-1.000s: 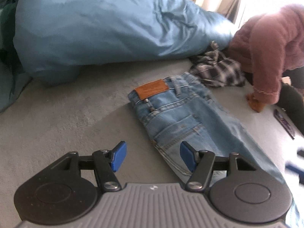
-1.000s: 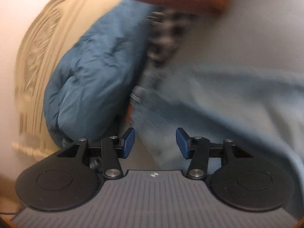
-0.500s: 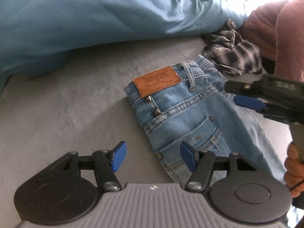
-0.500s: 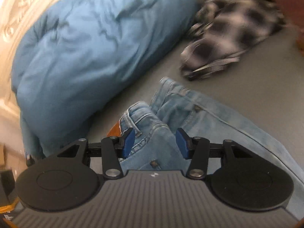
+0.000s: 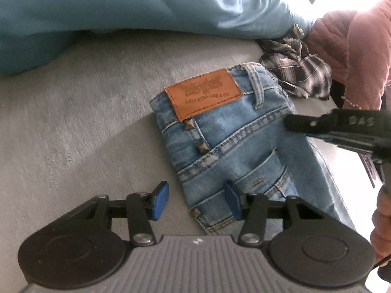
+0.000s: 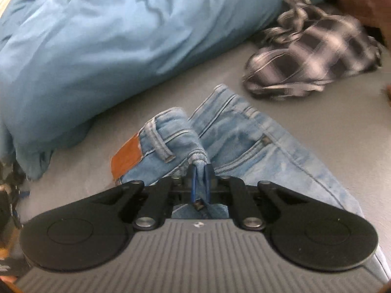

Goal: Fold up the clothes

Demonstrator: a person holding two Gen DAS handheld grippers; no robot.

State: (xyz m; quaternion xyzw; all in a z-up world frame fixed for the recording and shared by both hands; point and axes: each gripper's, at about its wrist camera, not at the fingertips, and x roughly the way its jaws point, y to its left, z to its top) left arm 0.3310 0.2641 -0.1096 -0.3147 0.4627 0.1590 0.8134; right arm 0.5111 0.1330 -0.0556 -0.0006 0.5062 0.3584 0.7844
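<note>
- The jeans lie flat on a grey, short-pile bed cover, folded lengthwise so one leg rests on the other.
- In the left wrist view their long axis runs from far left to near right: the waistband, with its brown leather patch, points toward the far side of the bed, and the legs trail toward the near right corner of the picture.
- The back side faces up; a back pocket and small metal studs show along the seams.
- The left gripper has its blue pads spread wide and holds nothing; the near left edge of the jeans lies between them, the right pad over the denim and the left pad over bare cover.
- The right gripper is clamped on a pinched-up fold of denim near the waistband; the cloth stands up between its pads.
- In the left wrist view that same tool reaches in from the right over the jeans' right edge.
- A bulky blue duvet is heaped along the far side of the bed.
- A crumpled black-and-white checked garment sits on the cover to the far right, near the waistband but apart from it.
- A pink quilted sleeve shows at the far right, with bright light behind it.
</note>
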